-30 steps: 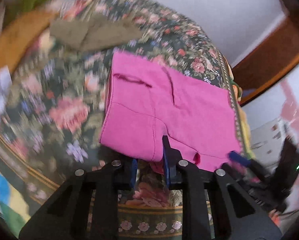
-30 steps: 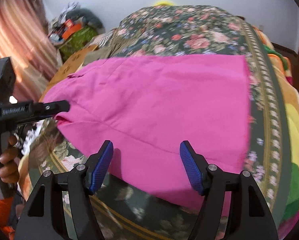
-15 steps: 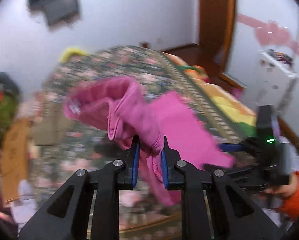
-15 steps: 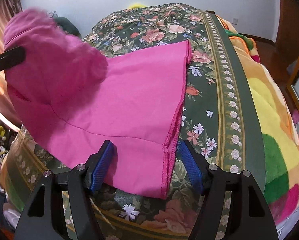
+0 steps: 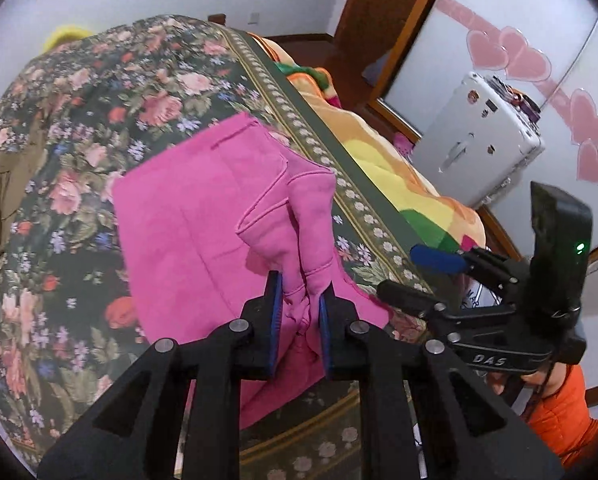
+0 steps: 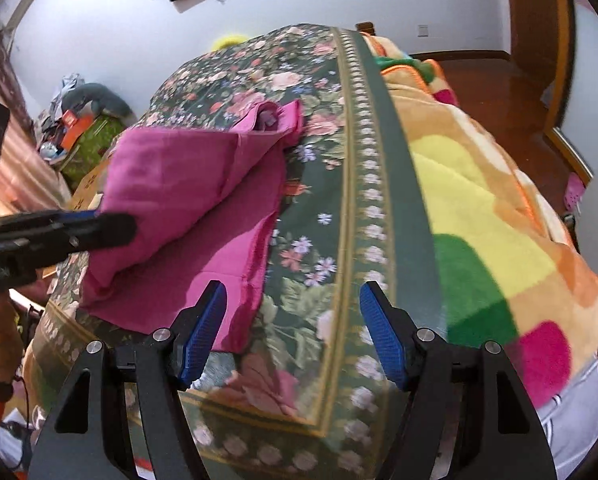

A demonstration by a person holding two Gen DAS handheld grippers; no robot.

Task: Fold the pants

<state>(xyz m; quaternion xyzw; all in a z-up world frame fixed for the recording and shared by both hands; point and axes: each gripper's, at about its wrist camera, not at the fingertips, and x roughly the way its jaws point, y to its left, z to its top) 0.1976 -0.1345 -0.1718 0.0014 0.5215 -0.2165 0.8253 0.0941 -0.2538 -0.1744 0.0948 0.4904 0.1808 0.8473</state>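
One pair of pink pants (image 5: 203, 232), one floral bedspread (image 5: 99, 120), one rainbow blanket (image 6: 479, 208), one silver suitcase (image 5: 479, 140), two hand-held grippers: left (image 5: 299, 292), right (image 6: 291, 300).

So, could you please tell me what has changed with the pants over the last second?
The left tongs, shut on the pink pants, have lifted one end and carried it over the rest, folding the garment towards the striped border of the floral bedspread. The right tongs stayed open and empty beside the pants' edge.
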